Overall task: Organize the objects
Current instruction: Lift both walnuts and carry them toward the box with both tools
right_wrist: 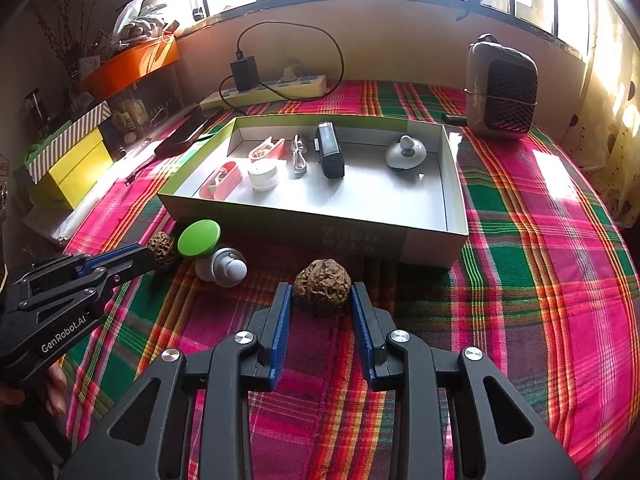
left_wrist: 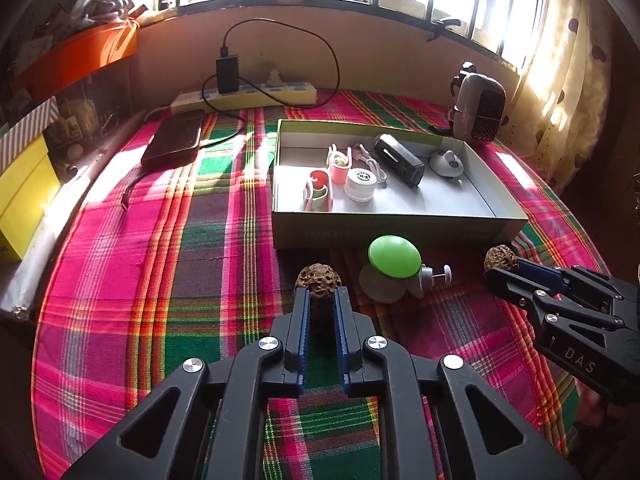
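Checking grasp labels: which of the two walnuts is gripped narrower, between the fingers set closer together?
The walnut in the left gripper; the right gripper holds its walnut across a wider span.

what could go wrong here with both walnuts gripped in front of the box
1. The left gripper holds its walnut only at the tips; the bumpy shell could slip out.
2. Lifting into the box, either walnut could clip its near wall.
3. The green-topped gadget sits beside the left walnut and could get knocked.

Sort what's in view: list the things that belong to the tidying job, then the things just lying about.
Job:
left walnut in left tongs
right walnut in right tongs
green-topped gadget
open box

Lying about:
power strip
heater
orange tray
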A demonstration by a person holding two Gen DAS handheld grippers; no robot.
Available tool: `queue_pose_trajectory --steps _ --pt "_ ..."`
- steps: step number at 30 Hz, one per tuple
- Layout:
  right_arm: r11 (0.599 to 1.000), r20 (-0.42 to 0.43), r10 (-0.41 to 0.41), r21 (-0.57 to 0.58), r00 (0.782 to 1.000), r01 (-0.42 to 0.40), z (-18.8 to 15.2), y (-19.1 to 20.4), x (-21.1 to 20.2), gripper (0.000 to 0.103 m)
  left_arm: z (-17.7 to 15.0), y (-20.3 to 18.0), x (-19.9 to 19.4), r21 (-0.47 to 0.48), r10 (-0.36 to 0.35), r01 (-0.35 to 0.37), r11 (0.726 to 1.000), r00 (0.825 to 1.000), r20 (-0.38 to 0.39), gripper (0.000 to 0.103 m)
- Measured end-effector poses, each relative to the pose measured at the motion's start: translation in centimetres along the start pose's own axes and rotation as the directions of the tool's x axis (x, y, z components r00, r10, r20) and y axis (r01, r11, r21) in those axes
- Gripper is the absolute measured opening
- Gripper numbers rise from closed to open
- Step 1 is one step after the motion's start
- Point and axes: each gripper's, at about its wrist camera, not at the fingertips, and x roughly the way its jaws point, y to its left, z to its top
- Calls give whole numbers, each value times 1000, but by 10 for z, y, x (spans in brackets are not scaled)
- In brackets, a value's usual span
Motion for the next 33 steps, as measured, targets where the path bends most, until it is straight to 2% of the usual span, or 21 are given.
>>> queue_pose_trajectory --steps 6,8,17,33 --pt "1000 -3 2 4 1000 -2 -1 -1 1 31 4 -4 5 22 -13 14 1000 1000 -13 29" --pt "1000 -4 2 5 1000 -2 -1 -1 1 31 6 -4 9 11 13 -13 1000 1000 -17 29" --pt "1000 -10 2 3 1000 -2 -1 0 2 31 6 -5 25 21 39 -38 999 997 -64 29" --pt "1000 -1 -4 3 1000 4 1 0 -1 31 10 -8 11 36 44 -43 998 999 -26 27"
